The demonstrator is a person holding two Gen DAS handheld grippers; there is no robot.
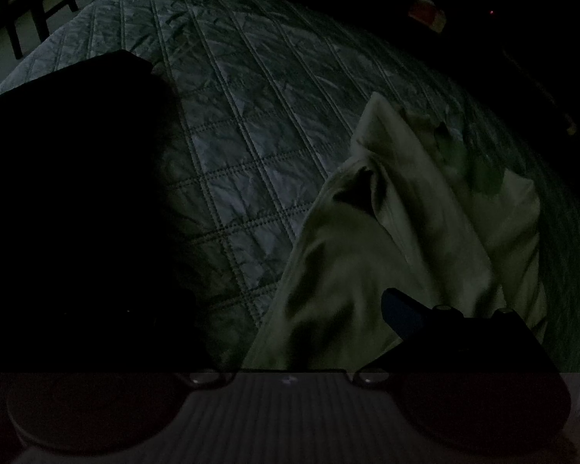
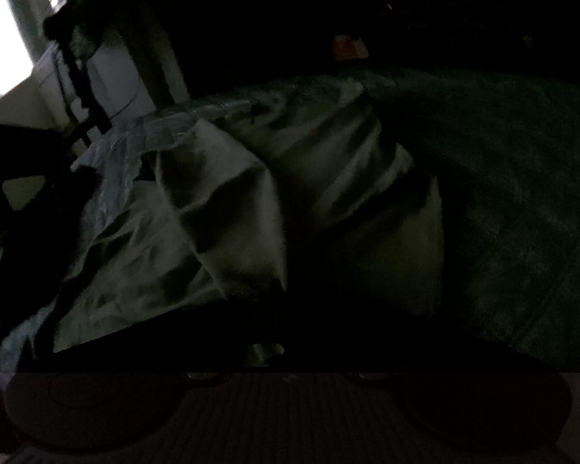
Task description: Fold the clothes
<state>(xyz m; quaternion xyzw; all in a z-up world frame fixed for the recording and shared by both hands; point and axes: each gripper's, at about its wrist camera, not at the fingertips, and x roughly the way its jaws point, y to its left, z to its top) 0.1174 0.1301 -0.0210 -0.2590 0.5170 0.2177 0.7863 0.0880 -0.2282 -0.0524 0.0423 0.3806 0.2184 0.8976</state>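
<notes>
Dim room, pale garment (image 1: 406,232) crumpled on the quilted bedspread (image 1: 232,135).
Left gripper (image 1: 396,311) hovers low over the cloth's near edge, only 1 dark finger (image 1: 402,309) showing, so open or closed I cannot tell. Right gripper is lost in shadow (fingers swallowed by the dark) above the same garment (image 2: 228,212); its state, too, I cannot tell. Dark chair (image 1: 38,4) beyond the bed.

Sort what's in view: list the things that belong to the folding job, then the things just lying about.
Belongs to the job:
- pale crumpled garment
- quilted bedspread it lies on
- left claw, only one finger visible

Just lying about:
- dark chair
- red-and-yellow object
- bright window
</notes>
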